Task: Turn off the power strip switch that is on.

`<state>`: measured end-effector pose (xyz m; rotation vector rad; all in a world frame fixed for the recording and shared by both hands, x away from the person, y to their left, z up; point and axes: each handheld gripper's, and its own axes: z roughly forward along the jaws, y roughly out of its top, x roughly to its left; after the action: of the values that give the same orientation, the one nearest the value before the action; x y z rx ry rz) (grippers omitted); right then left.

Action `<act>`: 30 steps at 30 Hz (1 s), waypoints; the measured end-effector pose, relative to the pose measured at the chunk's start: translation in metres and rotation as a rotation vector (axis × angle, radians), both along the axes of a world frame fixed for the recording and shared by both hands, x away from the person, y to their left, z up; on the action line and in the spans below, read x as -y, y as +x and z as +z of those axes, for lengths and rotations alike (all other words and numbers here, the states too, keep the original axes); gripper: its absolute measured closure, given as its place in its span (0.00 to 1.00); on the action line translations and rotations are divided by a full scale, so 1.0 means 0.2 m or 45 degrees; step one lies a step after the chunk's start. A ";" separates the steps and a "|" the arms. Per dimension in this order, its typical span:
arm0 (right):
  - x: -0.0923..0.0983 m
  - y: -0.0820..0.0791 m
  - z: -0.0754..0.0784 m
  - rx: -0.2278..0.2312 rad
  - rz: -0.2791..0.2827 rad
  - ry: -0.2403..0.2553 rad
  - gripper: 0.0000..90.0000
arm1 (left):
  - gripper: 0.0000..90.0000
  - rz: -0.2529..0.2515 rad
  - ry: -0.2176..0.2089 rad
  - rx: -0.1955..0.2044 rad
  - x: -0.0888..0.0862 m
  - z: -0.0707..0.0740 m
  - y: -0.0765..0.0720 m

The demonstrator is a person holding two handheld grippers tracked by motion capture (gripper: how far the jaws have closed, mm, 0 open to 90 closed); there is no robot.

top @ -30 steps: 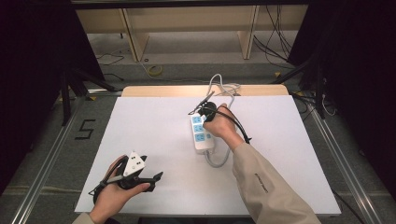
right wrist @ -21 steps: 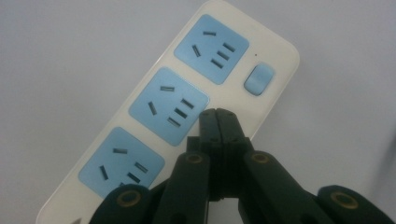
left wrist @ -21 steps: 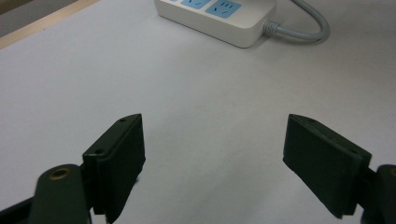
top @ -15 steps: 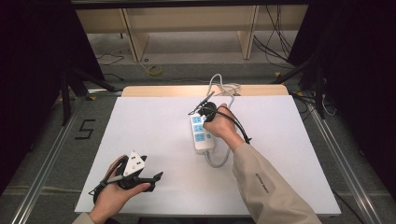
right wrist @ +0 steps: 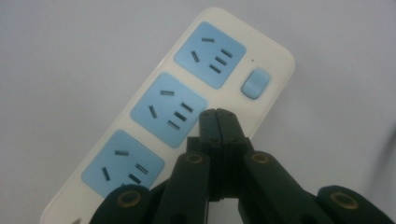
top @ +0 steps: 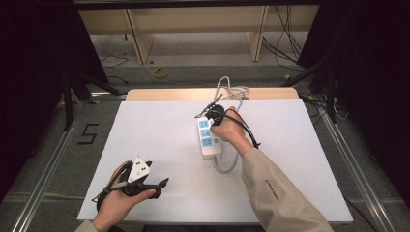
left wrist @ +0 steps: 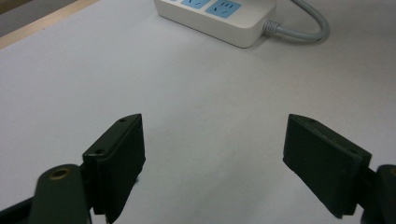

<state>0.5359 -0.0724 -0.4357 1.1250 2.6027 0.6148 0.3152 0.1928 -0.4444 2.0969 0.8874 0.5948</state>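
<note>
The power strip (top: 208, 137) lies a little right of the middle of the white table (top: 159, 130), its length running toward the far edge and its grey cable (top: 227, 166) looping off the near end. In the right gripper view you can count three blue sockets and a small blue switch (right wrist: 256, 84) at one end of the strip.

The right gripper (top: 209, 114) hangs over the far part of the strip, clenched tight on nothing, both black jaws pressed flat together into one blunt tip. That tip sits above the strip's edge beside the middle socket, just short of the switch; whether it touches the plastic I cannot tell.

Down at the near left corner, the left gripper (top: 155, 185) rests released, jaws wide apart over bare table with nothing between them, the strip well ahead of it.

My read: this is the lining-up step for a press on that switch, with the closed jaws serving as a poking finger. The next move calls for a small slide of the tip along the strip onto the blue rocker, then a straight, firm push down. A glancing push could skid the strip, so the idle left gripper might come over and steady it.
</note>
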 end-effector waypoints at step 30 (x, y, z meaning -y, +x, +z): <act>0.05 -0.03 0.02 0.043 0.013 0.012 1.00 | 0.23 0.003 0.002 -0.001 0.00 0.00 0.00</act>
<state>0.5308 -0.0829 -0.4317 1.0950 2.5816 0.6437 0.3151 0.1926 -0.4445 2.0983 0.8901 0.5961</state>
